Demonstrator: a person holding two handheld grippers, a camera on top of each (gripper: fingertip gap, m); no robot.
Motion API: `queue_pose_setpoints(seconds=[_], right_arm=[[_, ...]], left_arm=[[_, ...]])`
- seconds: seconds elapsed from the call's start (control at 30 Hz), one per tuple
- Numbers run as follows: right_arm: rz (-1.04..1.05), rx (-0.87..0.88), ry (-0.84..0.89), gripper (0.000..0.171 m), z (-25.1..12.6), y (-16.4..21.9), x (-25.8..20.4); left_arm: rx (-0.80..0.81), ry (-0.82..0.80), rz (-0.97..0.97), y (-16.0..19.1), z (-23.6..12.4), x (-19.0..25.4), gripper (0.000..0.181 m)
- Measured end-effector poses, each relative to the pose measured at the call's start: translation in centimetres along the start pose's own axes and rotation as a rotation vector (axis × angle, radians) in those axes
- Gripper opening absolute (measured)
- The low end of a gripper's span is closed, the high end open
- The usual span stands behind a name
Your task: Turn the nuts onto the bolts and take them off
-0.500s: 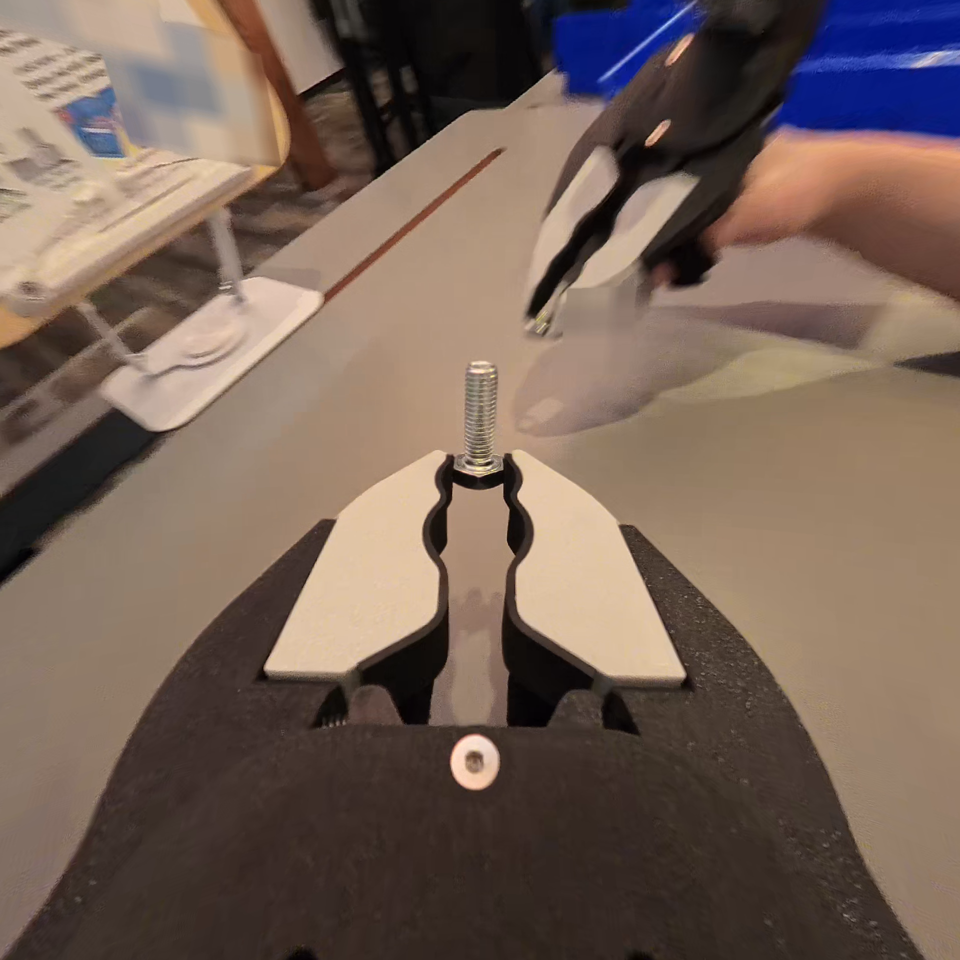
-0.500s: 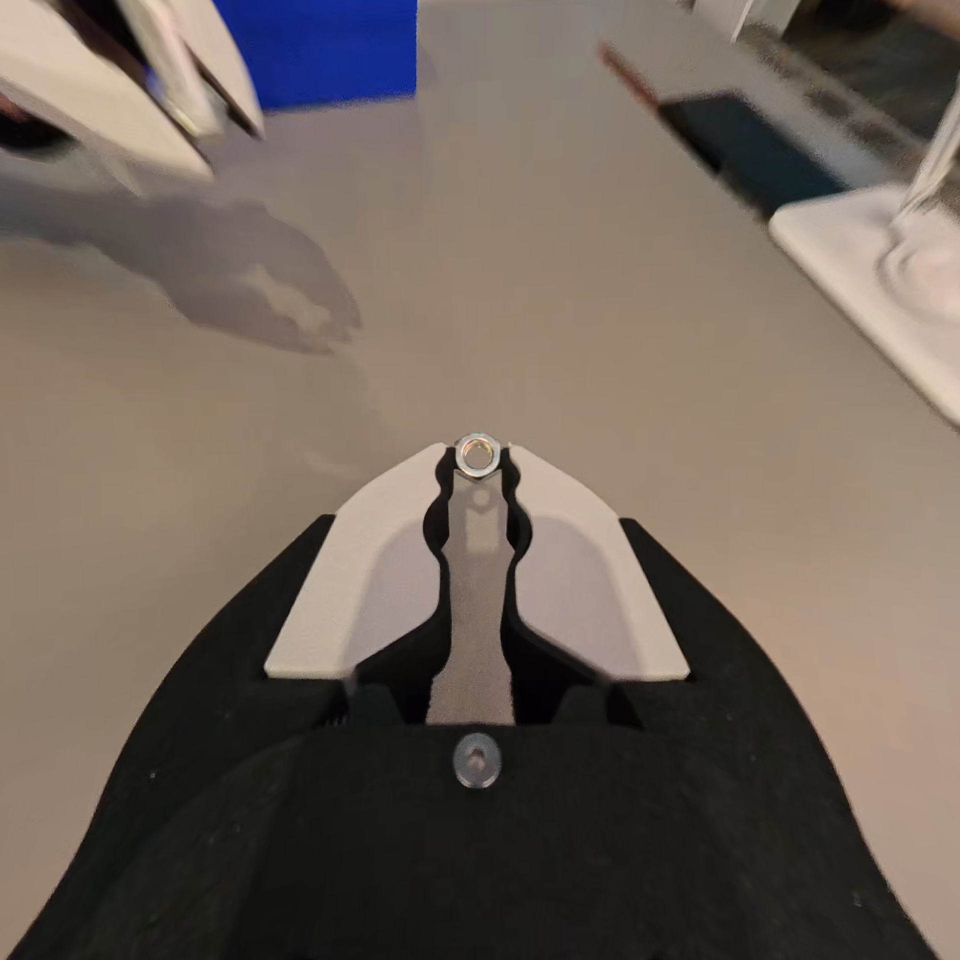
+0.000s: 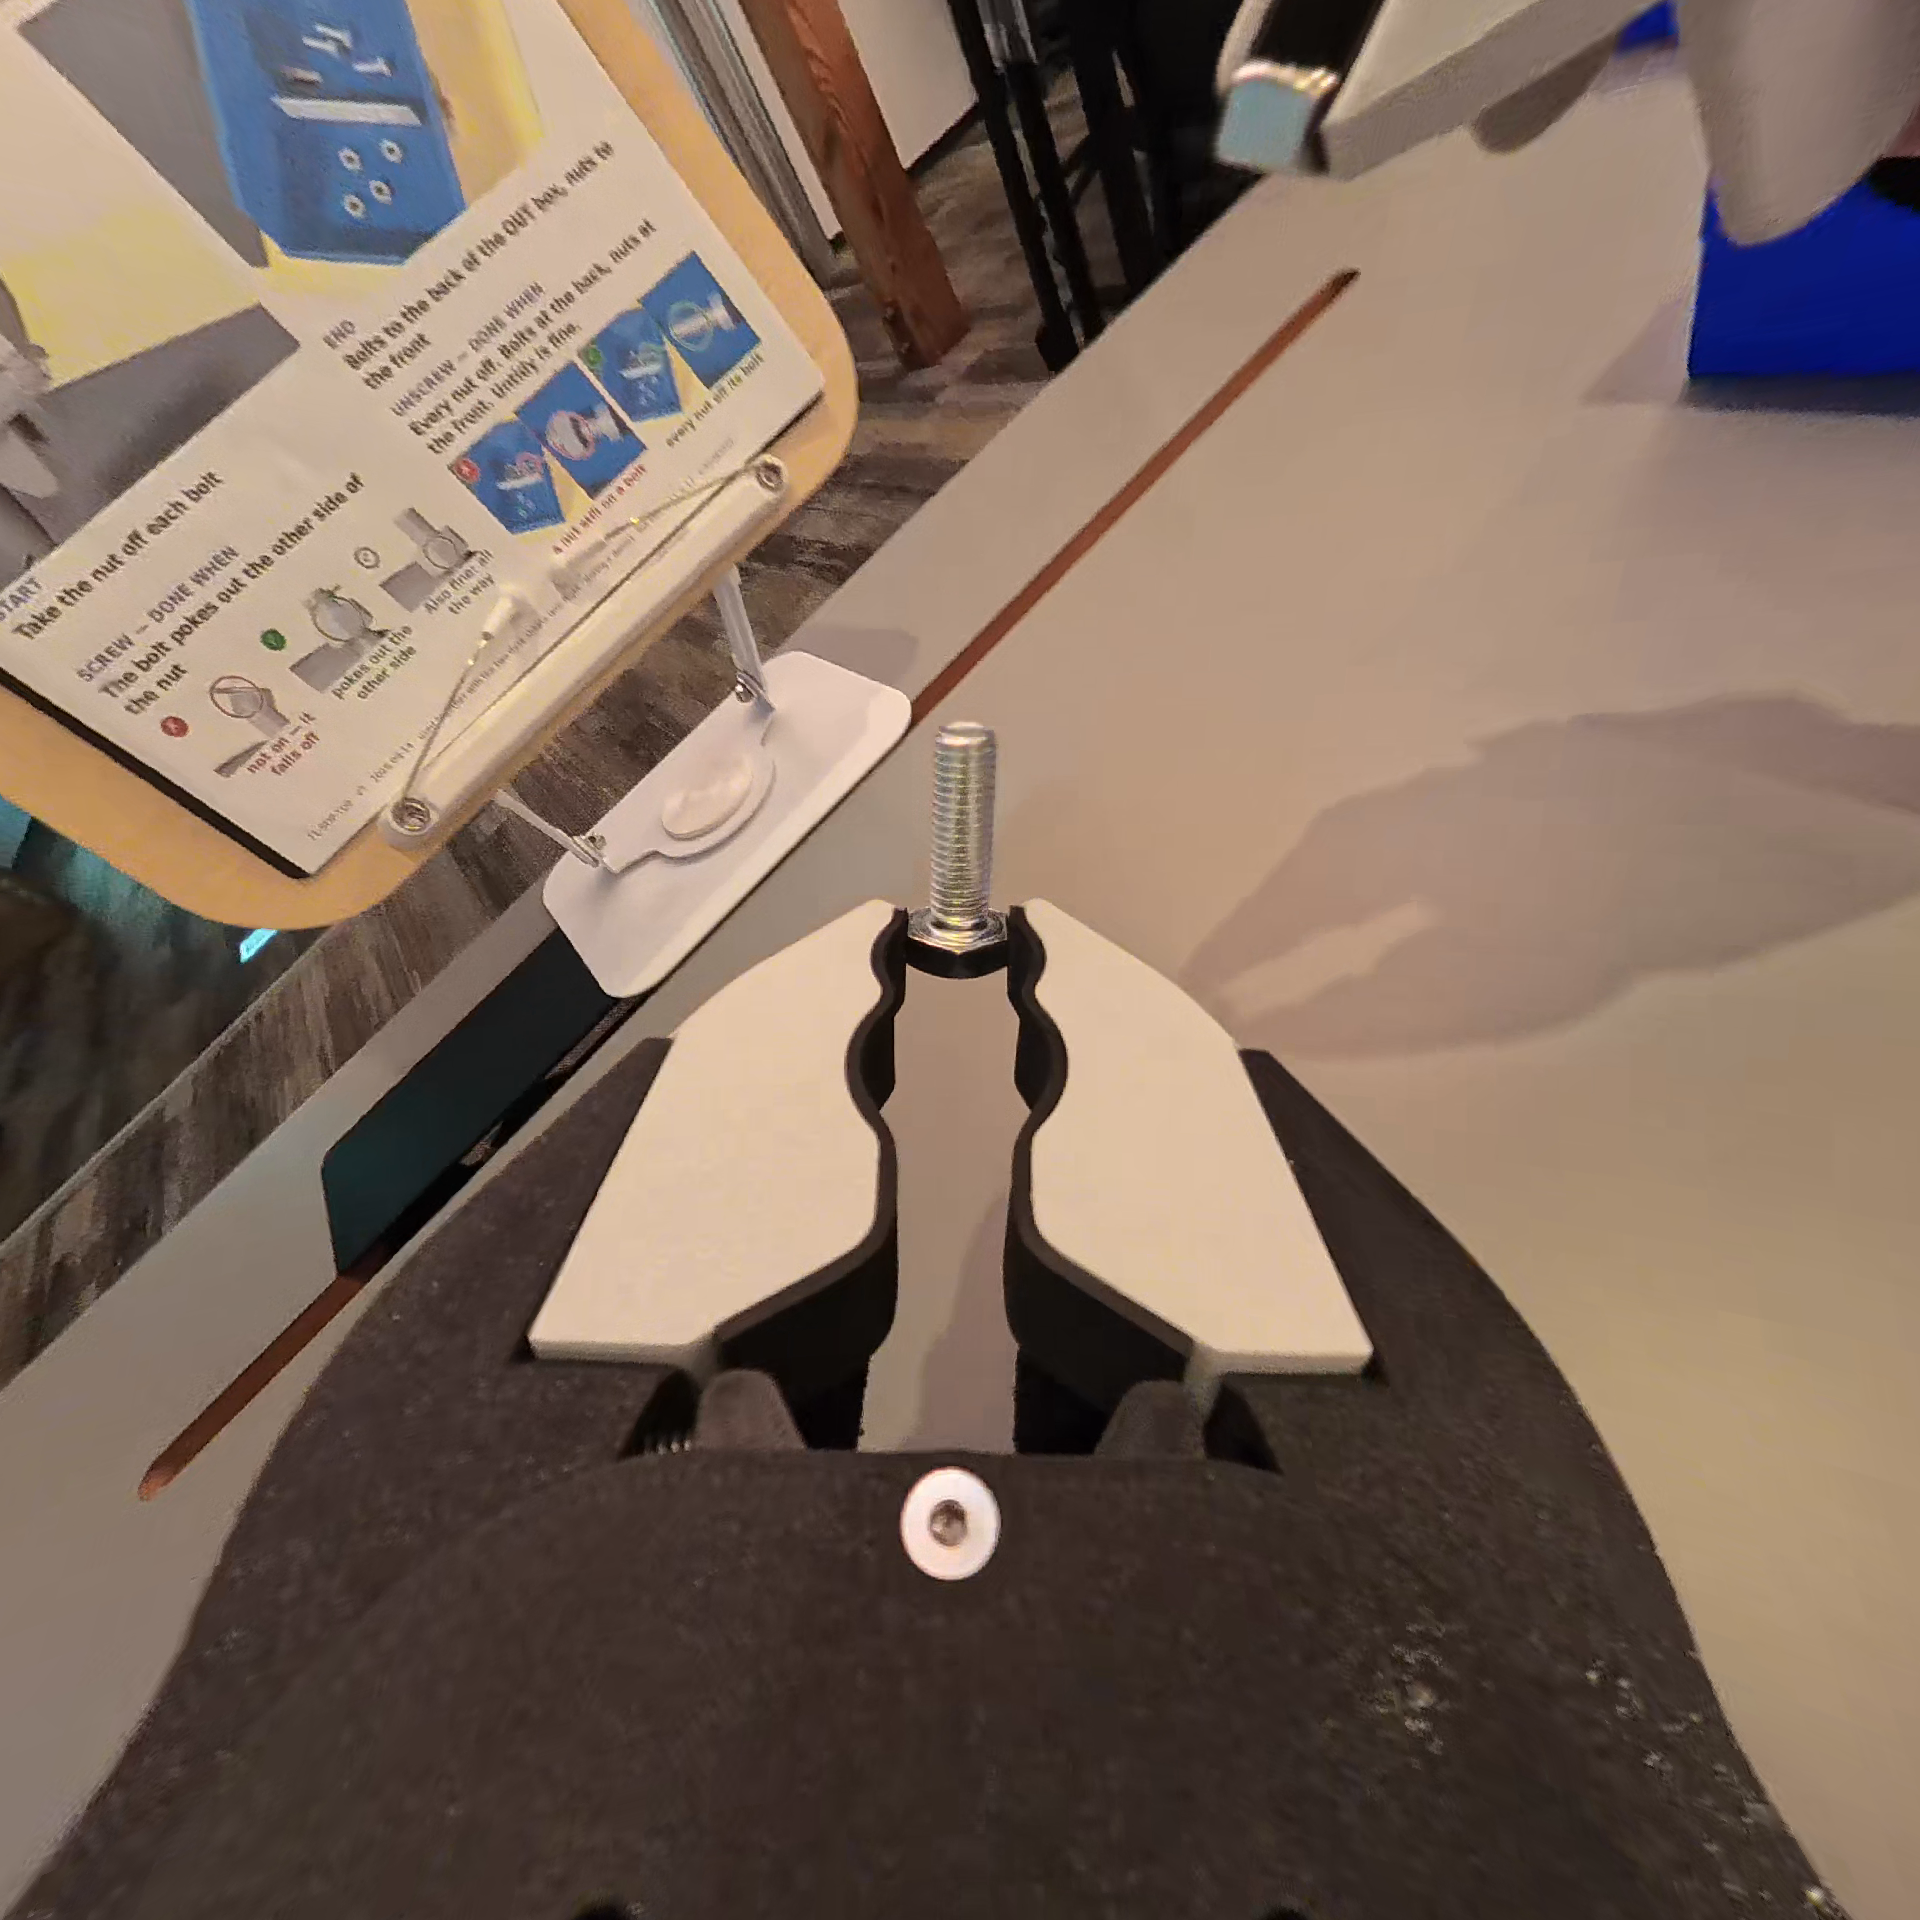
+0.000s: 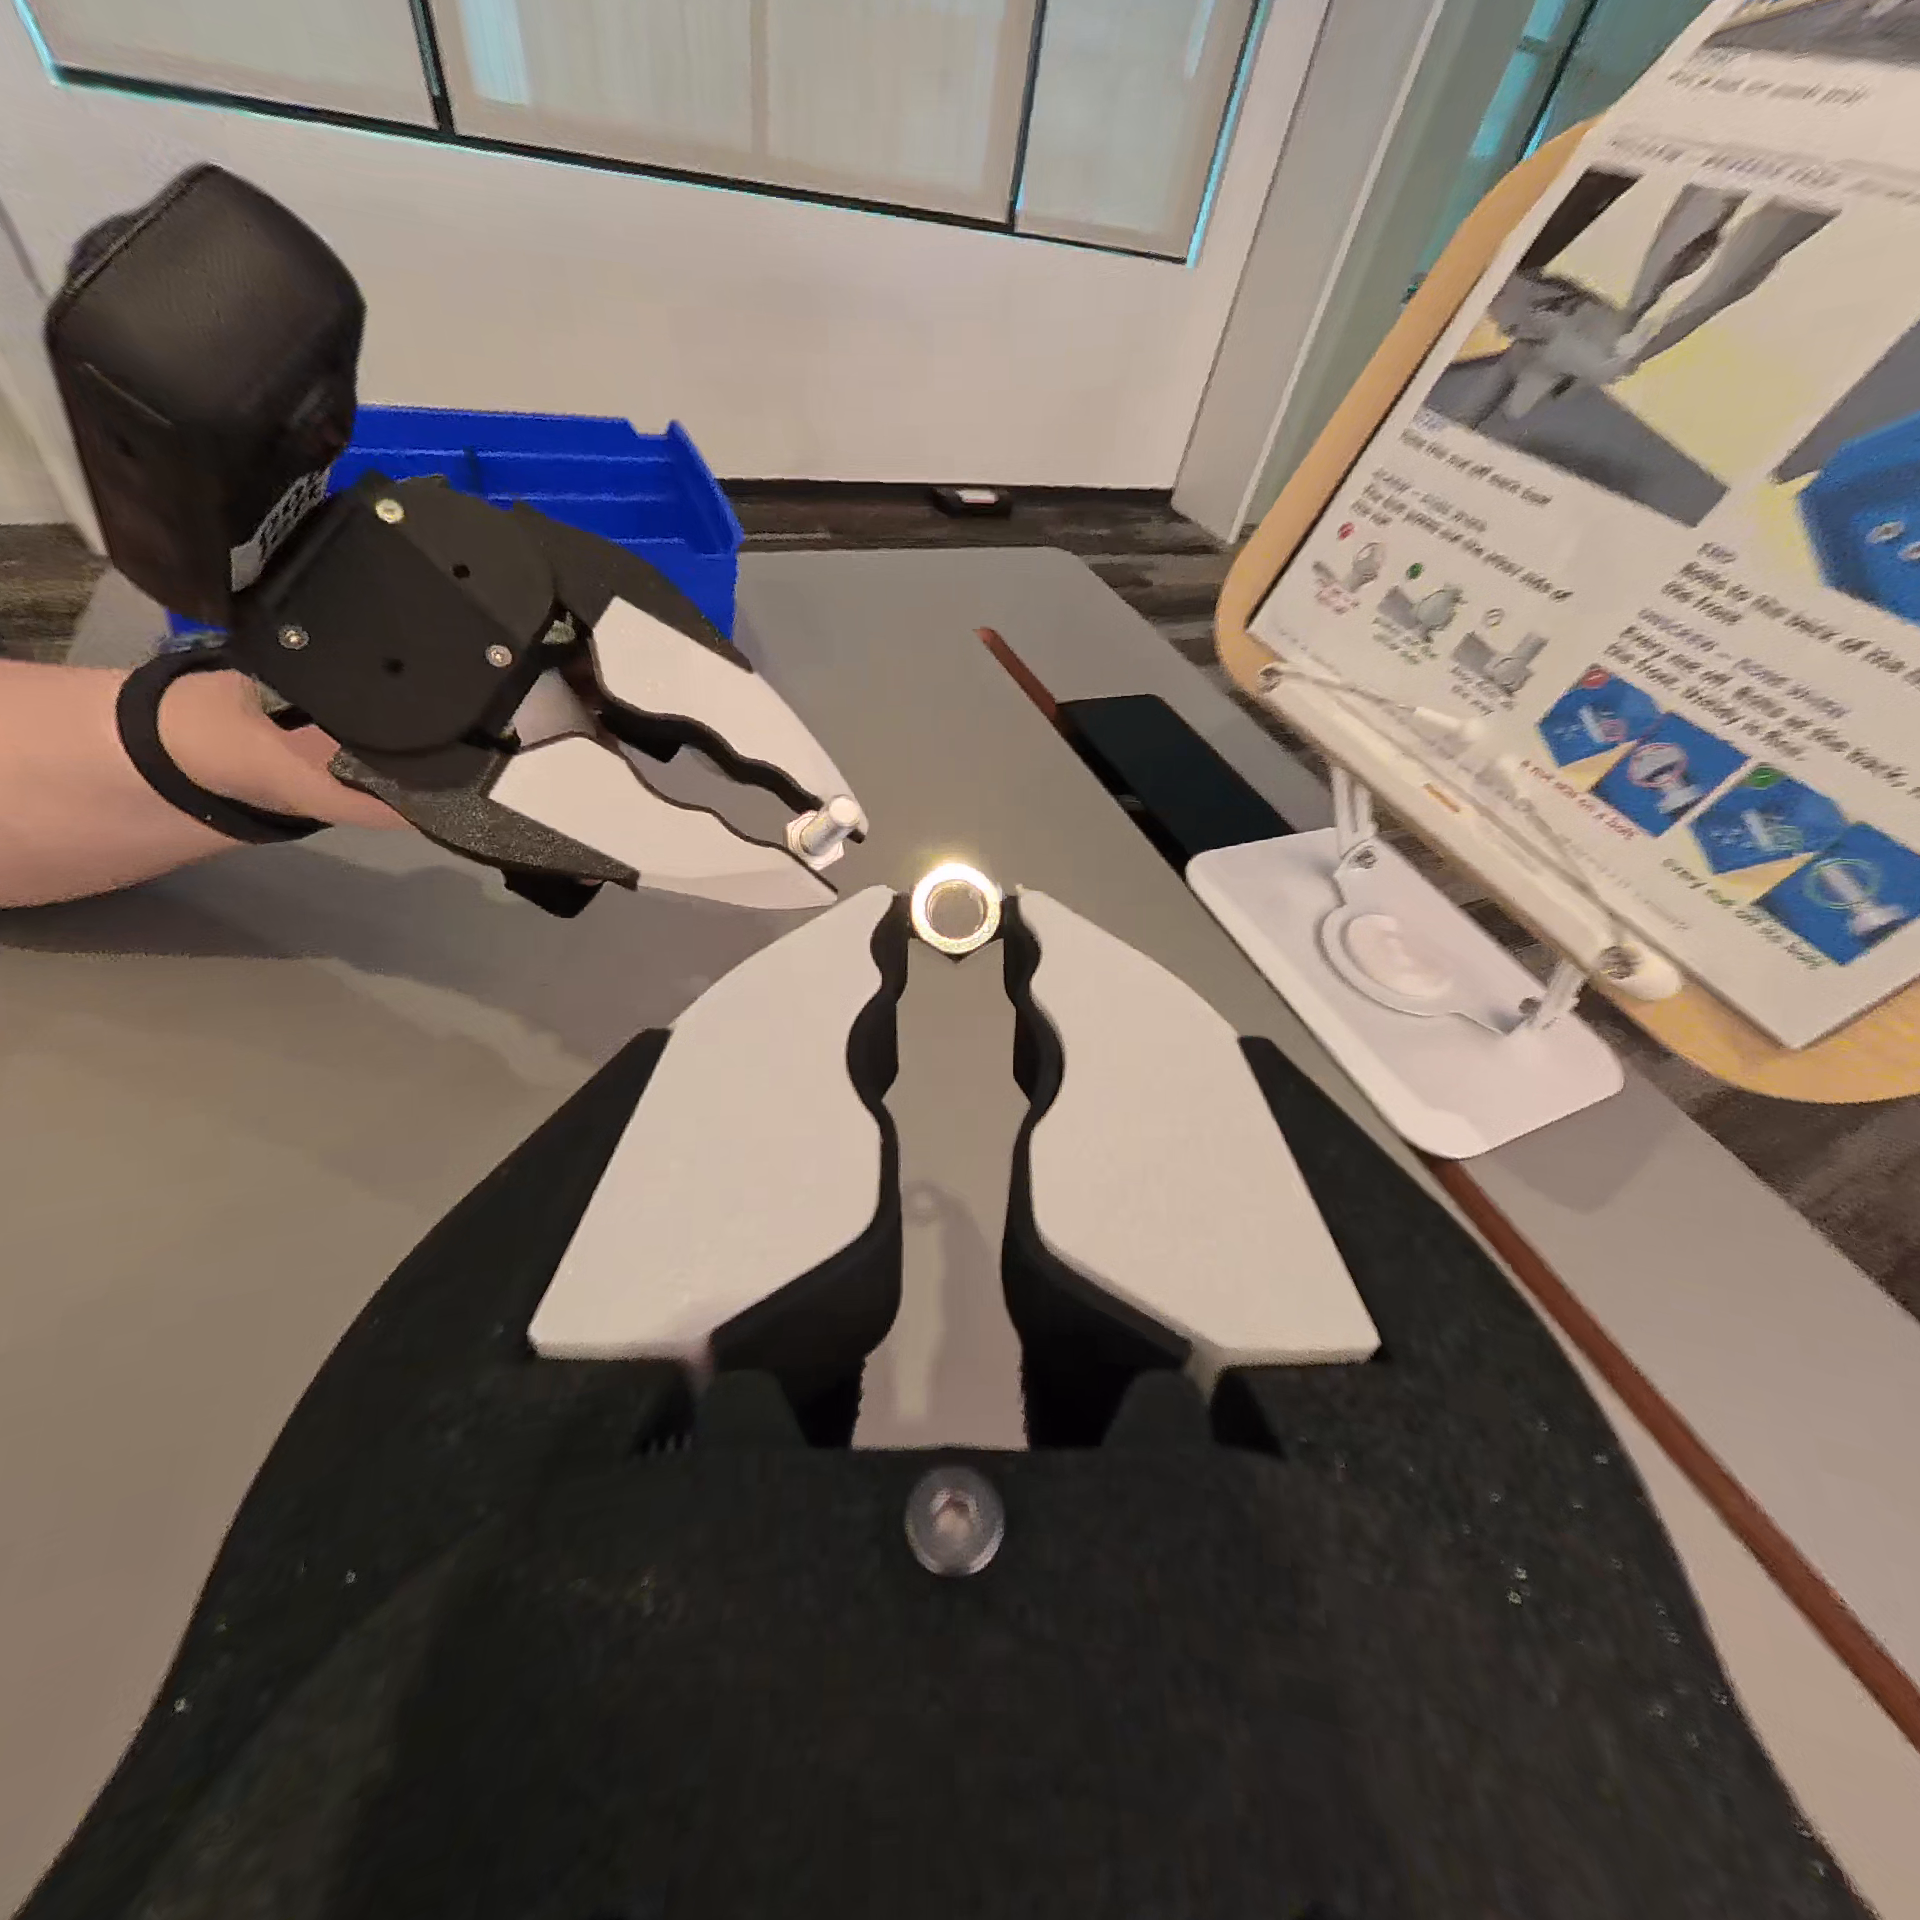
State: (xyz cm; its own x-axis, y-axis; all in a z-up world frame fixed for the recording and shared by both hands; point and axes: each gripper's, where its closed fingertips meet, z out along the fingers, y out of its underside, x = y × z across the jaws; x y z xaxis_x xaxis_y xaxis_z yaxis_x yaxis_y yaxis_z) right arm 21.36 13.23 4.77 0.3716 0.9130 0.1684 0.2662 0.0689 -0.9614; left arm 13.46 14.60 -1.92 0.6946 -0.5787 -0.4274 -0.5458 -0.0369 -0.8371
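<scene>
On the left, the left gripper (image 3: 954, 914) is clamped on the hex head of a bolt (image 3: 963, 821), whose threaded shank stands up clear of the fingertips above the grey counter (image 3: 1455, 540). Seen from the right wrist view, the same bolt (image 4: 828, 826) points toward the nut (image 4: 955, 908), near it but not yet touching. To the right, the right gripper (image 4: 955, 920) is closed on that nut by its flats, with the bore open and facing the camera. Both parts are small, stiff, light steel with smooth plated faces, so they could likely slip or twist in the grip; holding on opposite flats, as both grippers do now, looks the safest purchase. Starting the thread will probably need the bore and shank lined up on 1 axis, since a tilted start could cross-thread. Farther right, an instruction sheet on a stand (image 4: 1403, 997) sits at the counter edge, well apart from the work
</scene>
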Motion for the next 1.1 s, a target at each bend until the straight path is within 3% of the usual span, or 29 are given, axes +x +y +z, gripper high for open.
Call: queue_pose_setpoints(seconds=[0.27,0.57,0.87,1.1], right_arm=[[0.009,-0.049,0.03,0.017,-0.1,0.0,0.7],[0.021,0.0,-0.1,0.017,1.7,-0.4,-1.9],[-0.041,-0.022,-0.196,0.017,2.9,-1.5,-5.0],[-0.06,-0.112,-0.103,0.017,3.1,-1.5,-4.6]], left_arm=[[0.009,-0.08,-0.033,-0.9,0.8,-2.5,0.018],[-0.009,0.002,-0.027,0.9,0.9,-1.1,0.018],[0.144,0.45,-0.084,-1.5,-1.5,3.8,0.018],[0.299,0.597,-0.139,-2.5,-3.7,2.2,0.018]])
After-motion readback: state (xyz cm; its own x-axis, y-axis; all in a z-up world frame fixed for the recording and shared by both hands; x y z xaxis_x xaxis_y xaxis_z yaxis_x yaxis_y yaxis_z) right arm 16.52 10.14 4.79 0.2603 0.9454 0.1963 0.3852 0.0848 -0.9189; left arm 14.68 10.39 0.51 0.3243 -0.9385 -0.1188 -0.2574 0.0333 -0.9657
